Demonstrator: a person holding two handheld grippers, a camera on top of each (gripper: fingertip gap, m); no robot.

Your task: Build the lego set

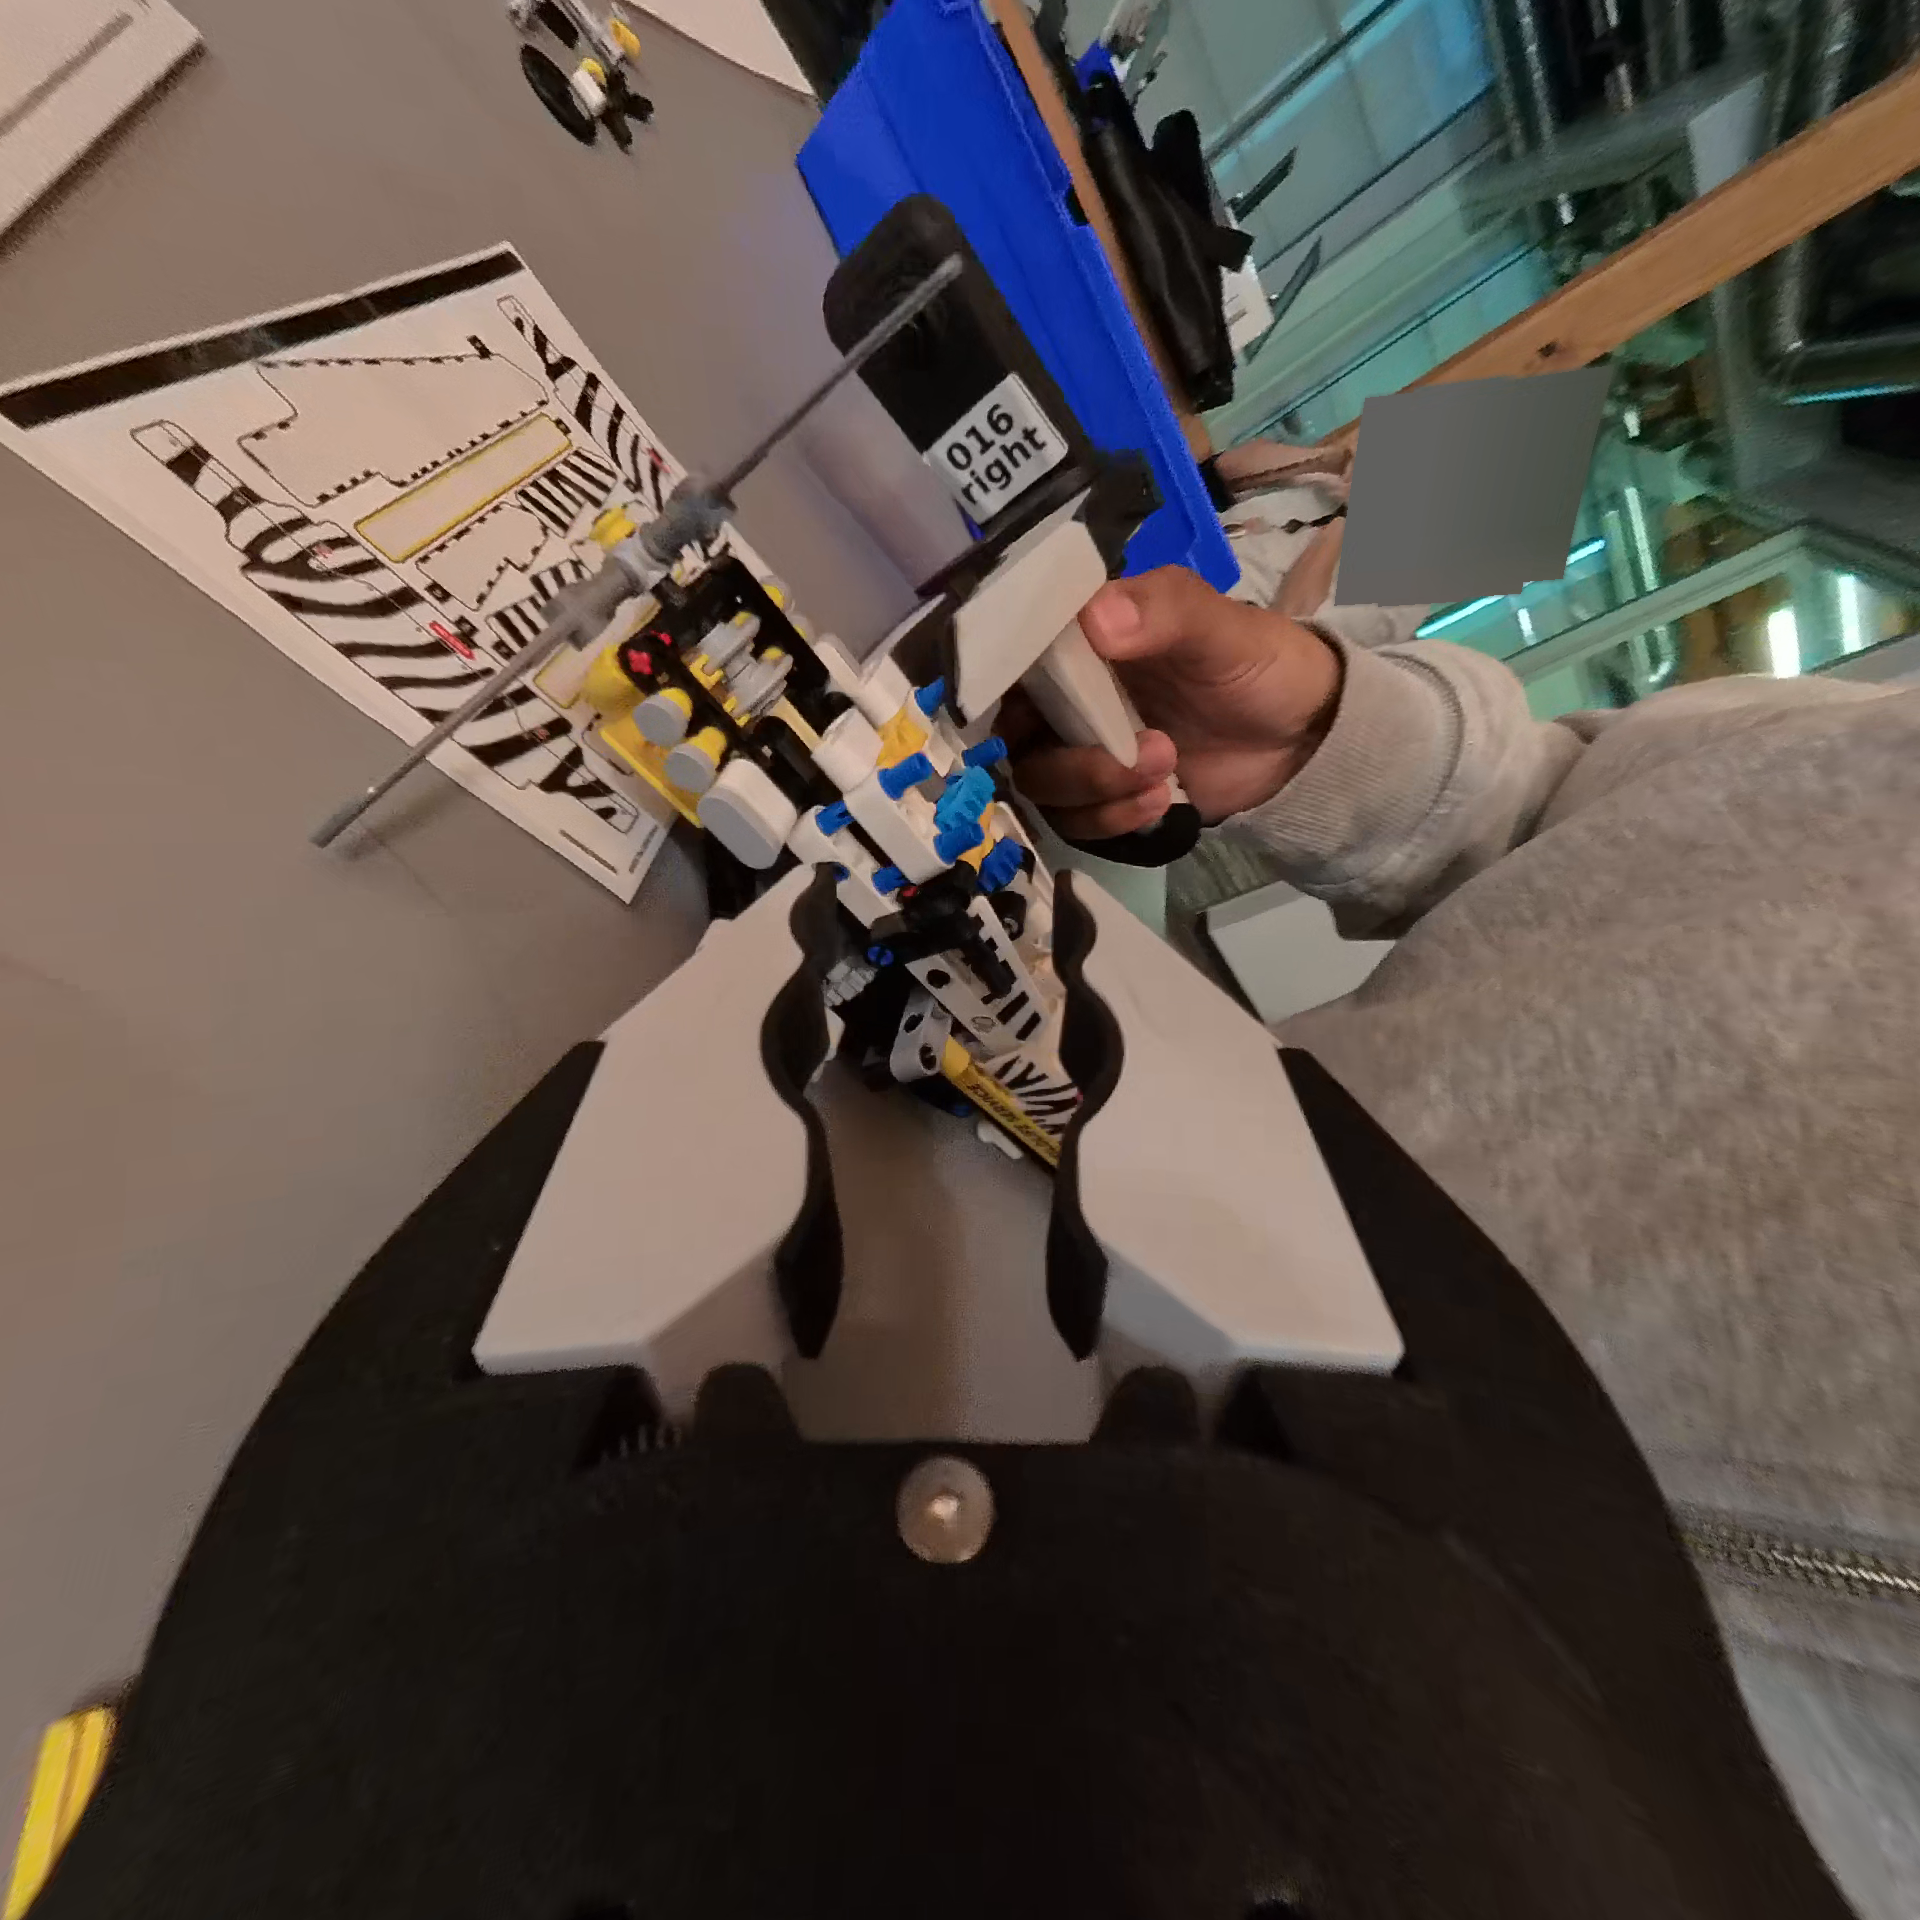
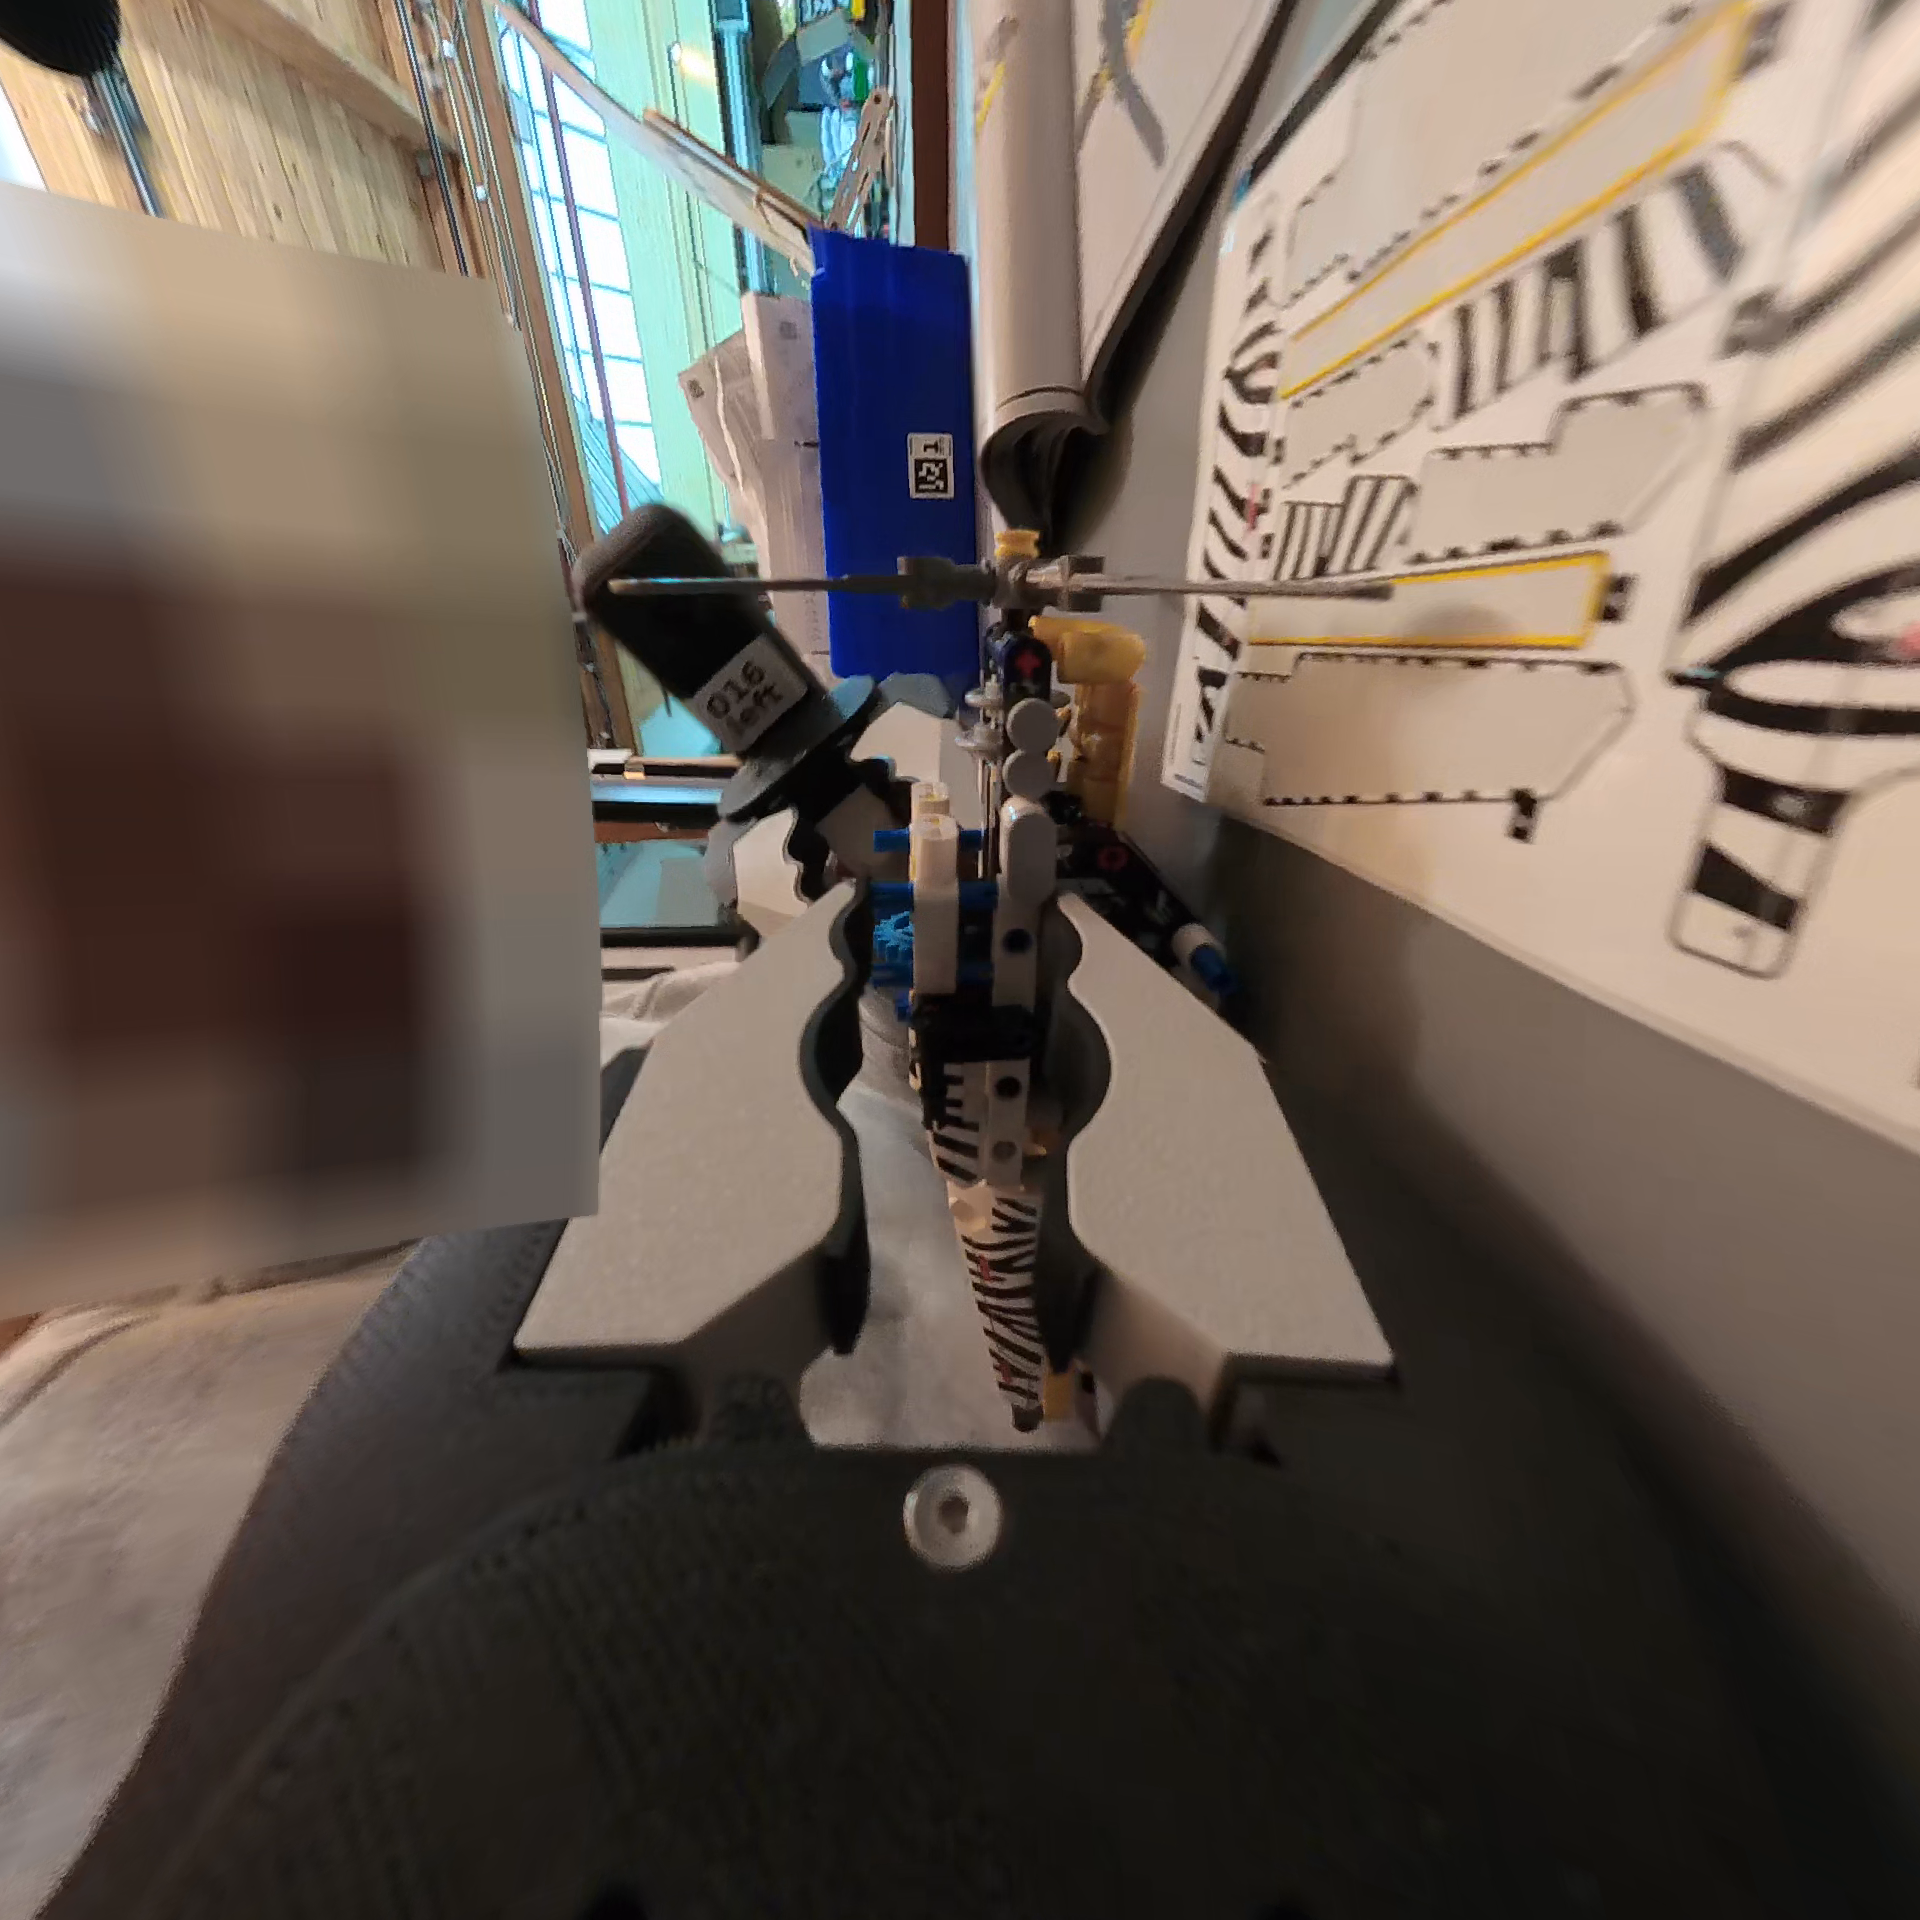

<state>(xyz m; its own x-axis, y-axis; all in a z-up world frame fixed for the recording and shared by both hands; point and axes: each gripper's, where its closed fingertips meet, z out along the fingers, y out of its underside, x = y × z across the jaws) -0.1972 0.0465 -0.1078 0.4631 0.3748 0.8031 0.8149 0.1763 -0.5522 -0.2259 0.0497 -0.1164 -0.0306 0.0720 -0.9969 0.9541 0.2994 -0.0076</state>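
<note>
The lego helicopter model [image 1: 831, 790] is held up off the grey table [image 1: 208, 935], its long axis running straight away from the left gripper [image 1: 940, 997]: the zebra-striped tail end sits between that gripper's fingers and the yellow and black rotor end points away, toward the sticker sheet [image 1: 343, 499]. A thin grey rotor blade [image 1: 644, 551] crosses the far end at right angles to the body. Blue pins stick out along the white middle beams. The left gripper's black pads are closed against the striped tail section from both sides.

In the right wrist view the same model [image 2: 987, 997] stands lengthwise between the right gripper's [image 2: 961, 1039] fingers, tail toward the camera, rotor [image 2: 997, 582] spanning left to right at the far end. It lies against the right-hand pad; whether the left-hand pad also touches it cannot be told, so the grip there is unclear. The left wrist view shows this gripper [image 1: 997, 613] farther off, held by a hand [image 1: 1195, 707] in a grey sleeve, close beside the model's middle.

Beyond the model are a blue bin [image 1: 997, 260], a small wheeled lego assembly [image 1: 587, 78] at the far table edge, and in the right wrist view a rolled booklet [image 2: 1039, 312] next to the sticker sheet [image 2: 1507, 520]
</note>
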